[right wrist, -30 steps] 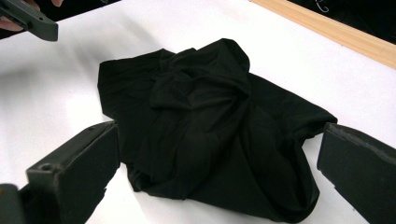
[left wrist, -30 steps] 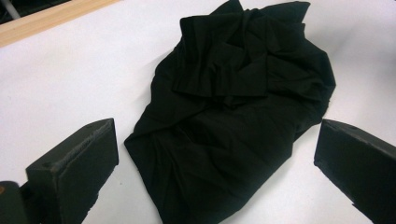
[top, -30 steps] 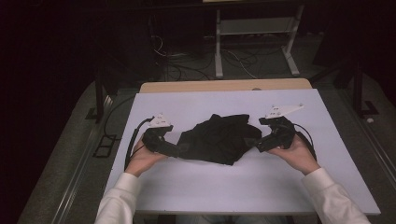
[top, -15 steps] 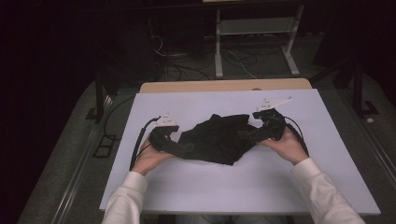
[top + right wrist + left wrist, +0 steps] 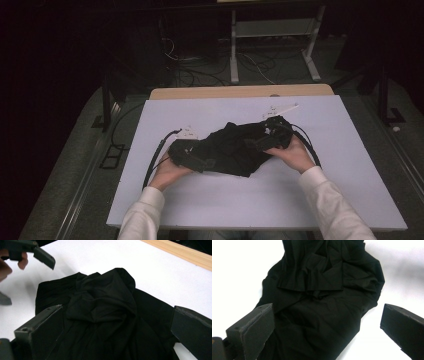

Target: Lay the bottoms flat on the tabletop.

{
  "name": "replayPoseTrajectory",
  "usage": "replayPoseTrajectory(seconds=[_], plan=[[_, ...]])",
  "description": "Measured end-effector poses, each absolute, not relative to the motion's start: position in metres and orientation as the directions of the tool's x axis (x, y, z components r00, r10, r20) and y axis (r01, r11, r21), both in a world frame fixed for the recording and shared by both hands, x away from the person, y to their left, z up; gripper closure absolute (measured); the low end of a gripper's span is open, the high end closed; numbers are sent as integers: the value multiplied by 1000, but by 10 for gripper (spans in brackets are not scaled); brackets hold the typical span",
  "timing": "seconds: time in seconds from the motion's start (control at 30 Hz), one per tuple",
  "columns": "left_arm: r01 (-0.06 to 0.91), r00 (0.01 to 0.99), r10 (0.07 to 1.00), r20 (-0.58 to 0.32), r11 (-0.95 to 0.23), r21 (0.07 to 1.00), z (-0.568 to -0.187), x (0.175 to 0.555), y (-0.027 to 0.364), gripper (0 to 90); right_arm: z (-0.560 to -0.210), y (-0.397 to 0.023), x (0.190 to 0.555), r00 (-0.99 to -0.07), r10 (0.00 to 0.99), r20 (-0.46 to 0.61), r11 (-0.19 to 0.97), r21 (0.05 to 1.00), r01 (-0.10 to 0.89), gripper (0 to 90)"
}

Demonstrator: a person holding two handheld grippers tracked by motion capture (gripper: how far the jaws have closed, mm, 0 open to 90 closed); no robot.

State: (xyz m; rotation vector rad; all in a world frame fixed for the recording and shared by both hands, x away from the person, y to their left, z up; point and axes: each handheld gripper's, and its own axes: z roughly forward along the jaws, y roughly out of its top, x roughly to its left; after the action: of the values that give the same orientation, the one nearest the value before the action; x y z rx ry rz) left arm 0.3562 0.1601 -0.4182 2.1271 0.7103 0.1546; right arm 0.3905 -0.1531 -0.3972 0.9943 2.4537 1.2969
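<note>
A crumpled black cloth (image 5: 232, 148) lies in a heap on the white table top (image 5: 260, 200). My left gripper (image 5: 196, 158) is at the cloth's left end, open, its jaws wide apart over the fabric (image 5: 322, 302). At the cloth's right end my right gripper (image 5: 260, 141) is also open, with the bunched black folds (image 5: 105, 305) lying between and below its jaws. In the right gripper view the left gripper (image 5: 30, 252) and the hand that holds it appear at the top left, beyond the cloth.
A wooden edge (image 5: 240, 92) runs along the table's far side. Beyond it stand a metal frame (image 5: 272, 40) and loose cables on the dark floor. Black cables (image 5: 155, 155) trail from both grippers across the table.
Both grippers have moved inward onto the two ends of the cloth. The cloth is bunched a little more toward the middle.
</note>
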Motion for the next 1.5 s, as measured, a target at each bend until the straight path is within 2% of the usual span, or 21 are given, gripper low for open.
replayPoseTrajectory(seconds=[0.1,0.37,0.5,0.6,0.7,0.77,0.83,0.93,1.07,1.17,1.23,1.5], plan=[[455,831,528,-175,-465,760,-426,356,158,0,-400,-149,394,-753,643,141,382,793,474,0],[459,838,516,-176,-495,738,-436,353,153,7,-407,-134,407,-744,652,150,392,772,500,0],[457,847,502,-177,-515,725,-441,351,150,9,-411,-125,412,-745,650,149,410,757,508,33],[445,856,488,-168,-534,718,-442,350,147,59,-416,-118,415,-739,653,165,404,750,524,62],[423,868,473,-149,-550,720,-443,349,145,127,-420,-114,418,-740,646,185,401,743,536,146],[401,876,467,-120,-566,720,-444,347,143,163,-422,-111,420,-736,647,197,399,736,548,171],[370,888,453,-86,-589,718,-445,345,141,250,-422,-108,423,-733,644,221,398,721,567,249],[328,888,459,7,-645,690,-448,342,135,414,-421,-104,423,-739,640,210,419,712,564,479],[287,888,454,80,-681,674,-451,339,128,591,-418,-104,424,-748,628,215,439,696,568,823],[277,878,465,116,-689,670,-451,338,123,721,-409,-112,422,-741,636,214,415,715,563,848],[282,868,479,133,-695,662,-449,337,120,771,-399,-123,421,-729,650,213,390,730,561,850],[319,849,515,121,-681,659,-448,340,120,812,-355,-186,399,-719,664,204,359,756,547,850]])
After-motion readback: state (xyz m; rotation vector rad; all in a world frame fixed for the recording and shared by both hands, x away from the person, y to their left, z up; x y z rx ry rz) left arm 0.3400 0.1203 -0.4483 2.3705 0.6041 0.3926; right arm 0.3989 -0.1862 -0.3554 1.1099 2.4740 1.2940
